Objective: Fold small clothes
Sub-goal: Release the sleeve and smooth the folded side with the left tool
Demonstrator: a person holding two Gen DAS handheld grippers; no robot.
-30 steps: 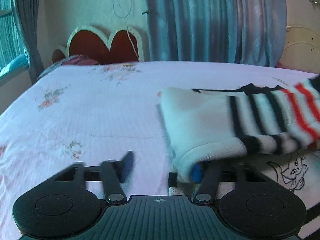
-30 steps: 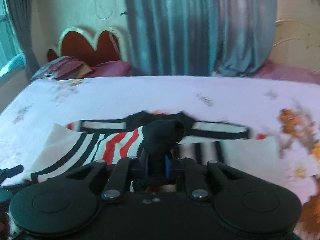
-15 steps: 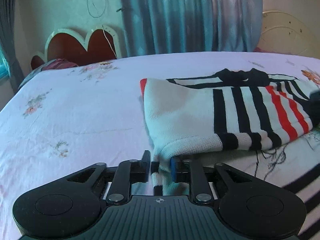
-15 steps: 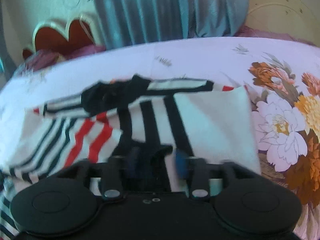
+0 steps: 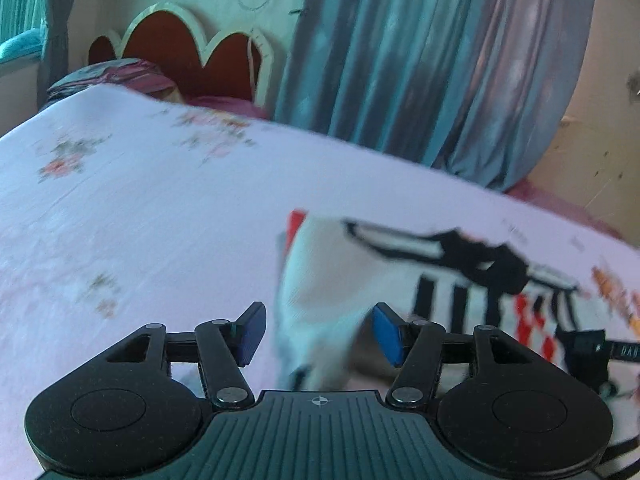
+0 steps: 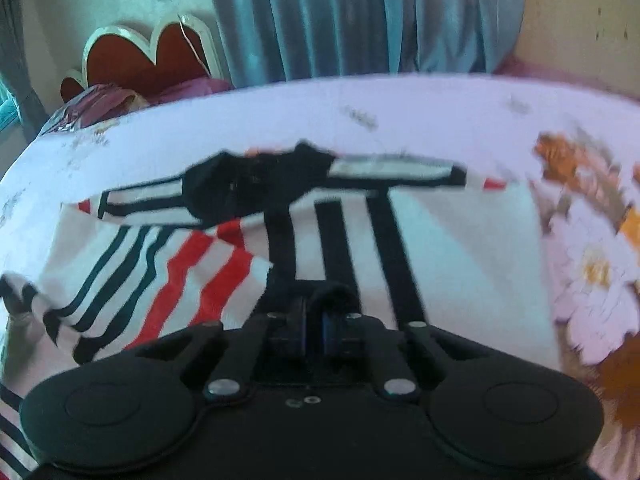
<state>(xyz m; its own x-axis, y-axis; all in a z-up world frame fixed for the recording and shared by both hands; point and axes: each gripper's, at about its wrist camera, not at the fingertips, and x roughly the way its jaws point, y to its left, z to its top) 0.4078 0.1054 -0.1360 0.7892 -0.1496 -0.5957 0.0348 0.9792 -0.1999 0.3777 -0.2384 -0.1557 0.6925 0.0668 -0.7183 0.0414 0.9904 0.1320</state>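
Note:
A white knit sweater (image 5: 328,264) with black and red stripes and a black collar (image 5: 488,264) lies folded on the bed. My left gripper (image 5: 319,334) hovers over its left end with the jaws opening. A white fold of the sweater sits between the blue pads (image 5: 386,334), which do not press on it. In the right wrist view the sweater (image 6: 460,248) fills the middle. My right gripper (image 6: 315,320) is shut low on it, with a small hump of black striped fabric pinched at its tips.
The pink floral bed sheet (image 5: 140,208) stretches far to the left of the sweater. A red scalloped headboard (image 5: 180,40) and dark pillows (image 6: 100,100) stand at the back left, with blue-grey curtains (image 5: 420,60) behind. Large printed flowers (image 6: 592,272) cover the sheet on the right.
My left gripper let go of the white cuff, opened and rose. My right gripper released the black cuff, opened, sank onto the striped body and closed on its fabric.

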